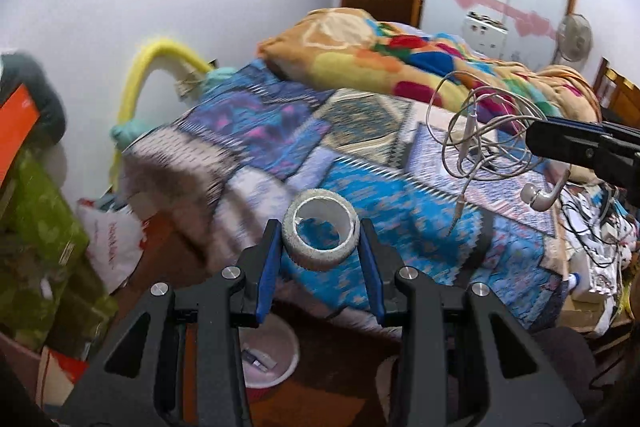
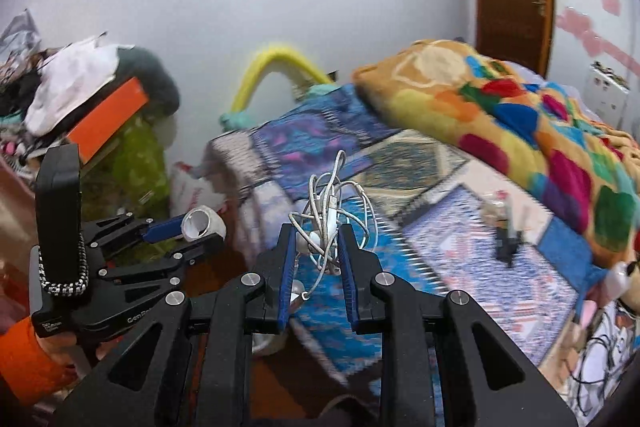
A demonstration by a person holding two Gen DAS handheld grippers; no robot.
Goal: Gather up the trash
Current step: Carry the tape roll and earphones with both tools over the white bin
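both claws are carrying trash above the bed (image 1: 360,163). i am clamping a roll of tape (image 1: 320,235) in my left claw (image 1: 320,241), its blue pads (image 1: 269,259) pressing on the roll's two sides, with the patterned bedspread (image 2: 460,227) behind it. my right claw (image 2: 318,249) is pinching a tangled bundle of white earphones (image 2: 328,219) between narrowly set pads. a colourful blanket (image 2: 520,115) is lying heaped further up the bed, and a white bucket (image 1: 276,355) is sitting on the floor below my left claw.
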